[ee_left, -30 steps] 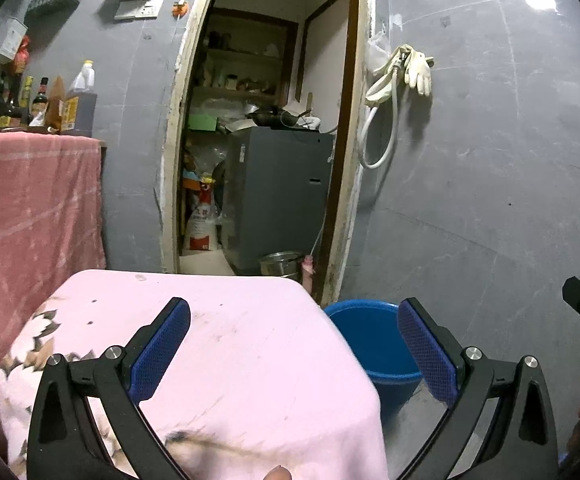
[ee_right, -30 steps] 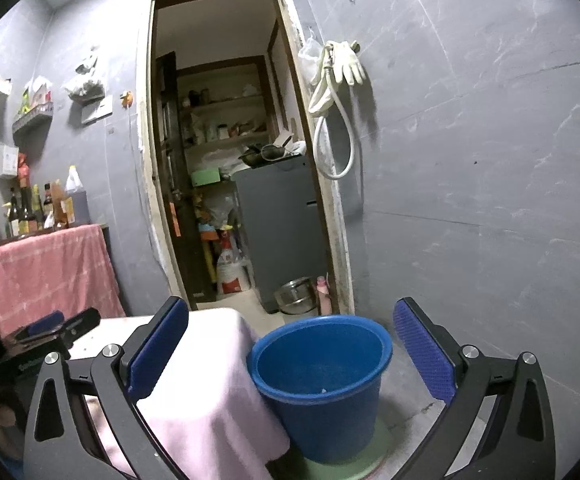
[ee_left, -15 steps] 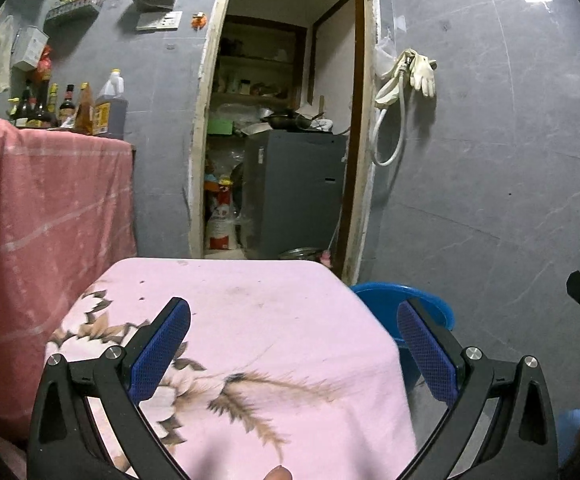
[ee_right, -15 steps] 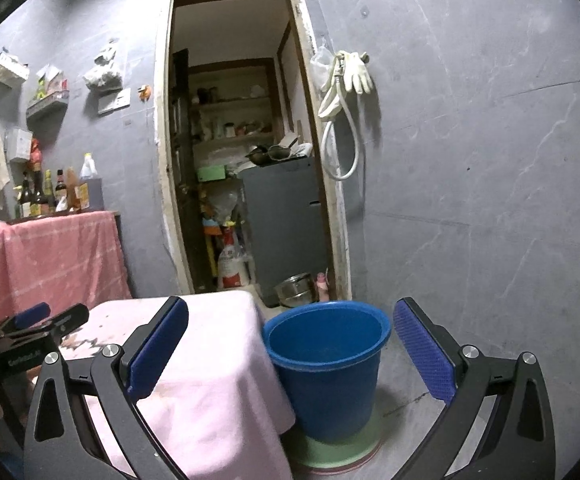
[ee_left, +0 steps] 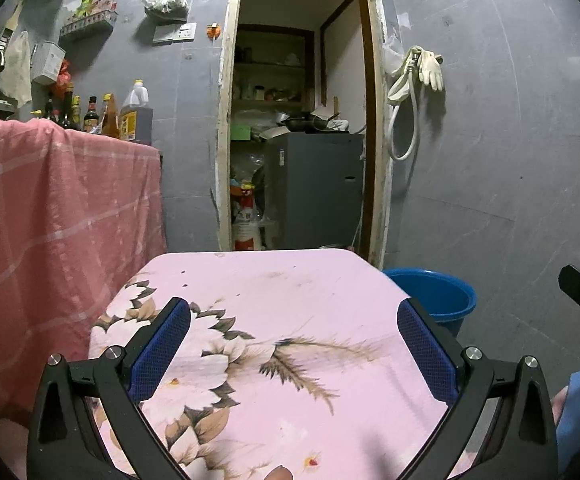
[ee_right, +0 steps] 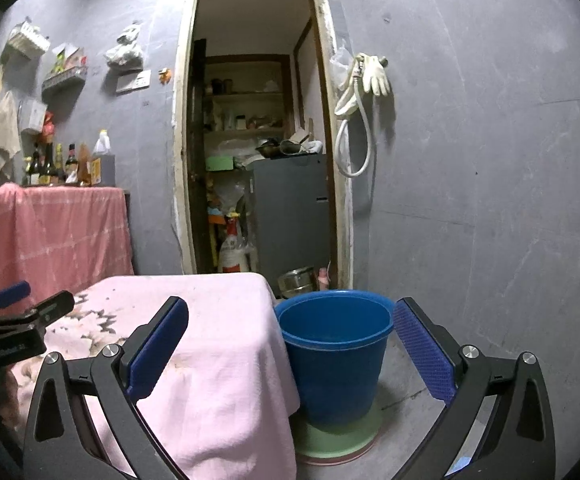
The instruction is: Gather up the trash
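Both hand-held grippers, left (ee_left: 293,354) and right (ee_right: 290,354), spread empty over cloth-covered worktop (ee_left: 274,292); no trash visible, best to scan before approaching blue bucket (ee_right: 332,354).

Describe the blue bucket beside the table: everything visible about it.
The blue bucket looks like smooth plastic, round and tapering toward its base, with a rolled rim. It stands upright on the floor on a pale green disc with a pinkish edge, hard against the drape of the pink tablecloth and in front of the doorway. Its mouth is open; the inside that shows looks bare, though the bottom is not fully visible. Neither set of tongs touches it. From the left wrist view only its rim shows past the table corner.
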A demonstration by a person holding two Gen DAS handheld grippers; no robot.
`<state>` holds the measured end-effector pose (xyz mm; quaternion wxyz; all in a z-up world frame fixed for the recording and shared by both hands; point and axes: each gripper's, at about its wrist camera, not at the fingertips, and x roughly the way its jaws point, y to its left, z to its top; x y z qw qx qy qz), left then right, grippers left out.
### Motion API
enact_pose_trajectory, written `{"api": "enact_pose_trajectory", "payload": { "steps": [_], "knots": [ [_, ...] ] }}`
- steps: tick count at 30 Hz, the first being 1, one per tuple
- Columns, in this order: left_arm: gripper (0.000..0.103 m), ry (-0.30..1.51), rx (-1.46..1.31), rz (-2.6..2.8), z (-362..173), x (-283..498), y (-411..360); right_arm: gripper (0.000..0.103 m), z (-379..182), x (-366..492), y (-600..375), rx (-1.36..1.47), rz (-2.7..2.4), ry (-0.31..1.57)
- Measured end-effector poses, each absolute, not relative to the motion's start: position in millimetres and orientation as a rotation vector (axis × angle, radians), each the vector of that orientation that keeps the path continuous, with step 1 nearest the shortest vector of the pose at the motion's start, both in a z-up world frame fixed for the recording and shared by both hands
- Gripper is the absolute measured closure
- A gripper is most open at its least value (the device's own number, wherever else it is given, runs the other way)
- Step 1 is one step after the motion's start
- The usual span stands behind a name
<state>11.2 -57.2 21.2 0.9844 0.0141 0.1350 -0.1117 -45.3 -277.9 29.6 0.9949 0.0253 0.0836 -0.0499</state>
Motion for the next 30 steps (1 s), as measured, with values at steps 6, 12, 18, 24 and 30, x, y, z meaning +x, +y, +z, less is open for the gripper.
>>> {"api": "enact_pose_trajectory", "payload": {
  "steps": [6, 12, 18, 24, 30],
  "knots": [
    [0.002, 0.273, 0.019, -0.214, 13.3, 8.8, -53.4, 0.0, 21.1, -44.4, -273.2, 0.036, -0.099, 0.178],
    [0.002, 0.288, 0.017, -0.207, 7.3, 9.6, -51.5, 0.0, 15.1, -44.1, -276.6, 0.047, -0.104, 0.194],
    [0.002, 0.289, 0.016, -0.192, 3.3, 9.8, -51.7, 0.0, 11.3, -43.7, -278.8, 0.048, -0.112, 0.204],
    [0.002, 0.297, 0.016, -0.192, 1.2, 10.8, -50.8, 0.0, 9.7, -43.2, -279.1, 0.053, -0.113, 0.212],
    [0.002, 0.296, 0.017, -0.191, 1.1, 10.2, -52.1, 0.0, 9.2, -43.0, -279.0, 0.053, -0.111, 0.214]
  ]
}}
